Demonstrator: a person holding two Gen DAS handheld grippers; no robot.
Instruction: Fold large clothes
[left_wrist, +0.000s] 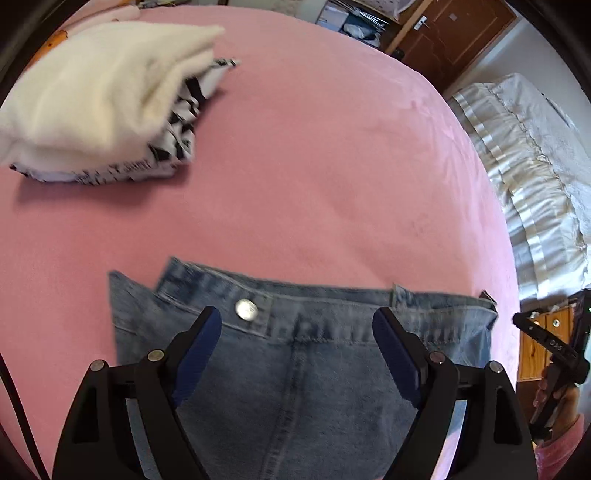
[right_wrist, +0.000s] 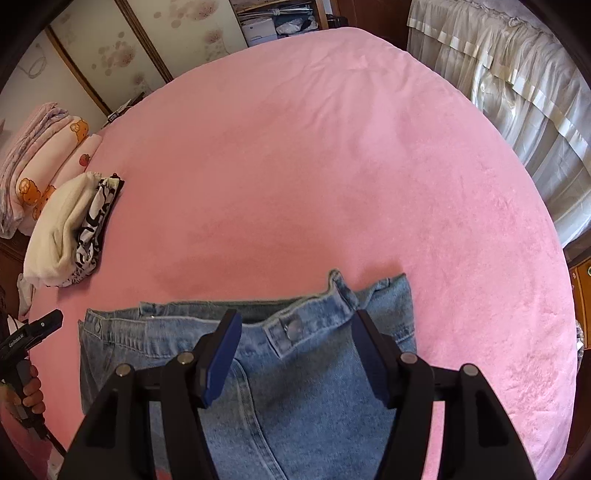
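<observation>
We find both the left gripper (left_wrist: 297, 328) and right gripper (right_wrist: 295, 332) spread, empty, above the jeans (left_wrist: 295, 369) at lower centre; regrip the waistband evenly before folding.

Both wrist cameras look steeply down from close above the jeans (left_wrist: 314, 369) on the pink bed (left_wrist: 314, 184). The left view sits over the waistband's left part, the right view over its right part. Both share the waistband at 6 o'clock and the folded pile (right_wrist: 70, 229) toward 10 o'clock.
</observation>
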